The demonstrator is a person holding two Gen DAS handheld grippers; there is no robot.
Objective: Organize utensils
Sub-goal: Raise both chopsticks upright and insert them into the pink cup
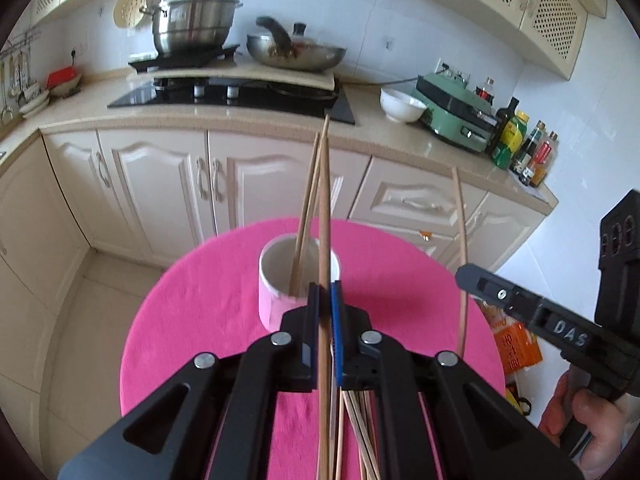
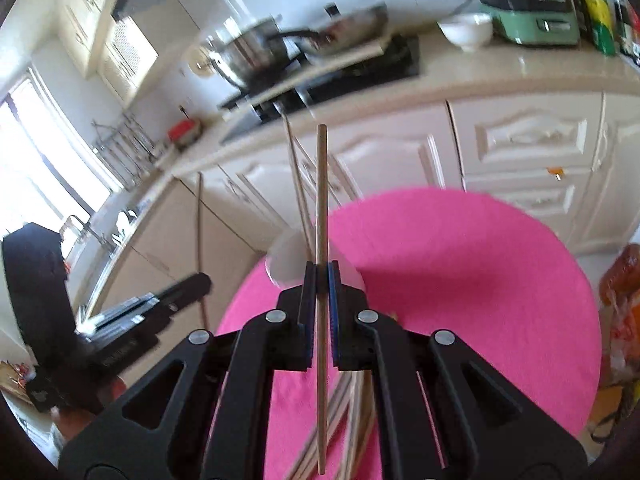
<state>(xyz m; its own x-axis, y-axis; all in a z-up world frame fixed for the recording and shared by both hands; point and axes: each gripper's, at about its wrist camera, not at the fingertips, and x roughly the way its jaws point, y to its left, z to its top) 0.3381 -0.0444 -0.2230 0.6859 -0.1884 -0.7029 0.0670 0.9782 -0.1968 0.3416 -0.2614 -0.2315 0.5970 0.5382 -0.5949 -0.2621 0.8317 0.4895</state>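
- Nearest the left wrist lens, our left gripper (image 1: 325, 300) has its blue-padded fingers (image 1: 337, 320) pinched tight on a single wooden chopstick (image 1: 324, 240), which runs up between them and points toward the kitchen cabinets (image 1: 160, 184).
- Beneath the same gripper, loose chopsticks (image 1: 356, 412) lie fanned on the pink tablecloth (image 1: 192, 320) near its close edge.
- We see a white cup (image 1: 276, 296) standing upright toward the far edge of the pink round table, just beyond the left fingertips, with two chopsticks (image 1: 306, 216) leaning in it.
- Our right gripper (image 2: 322, 280) likewise clamps one chopstick (image 2: 321, 200) between narrow, closed fingers; the stick stands nearly straight up through the pads and hangs out below them over the loose pile (image 2: 352, 400).
- From the left wrist view, the right gripper (image 1: 468, 276) sits off the table's right edge, held by a hand (image 1: 576, 420), its chopstick (image 1: 460, 248) rising thin and upright.
- From the right wrist view, the left gripper (image 2: 200, 282) shows blurred past the table's left edge.
- Behind, a steel pot (image 1: 192, 24) and a wok (image 1: 296, 54) rest above the cooktop (image 1: 232, 96); a white bowl (image 1: 400, 104) and a green appliance (image 1: 456, 116) stand on the counter.
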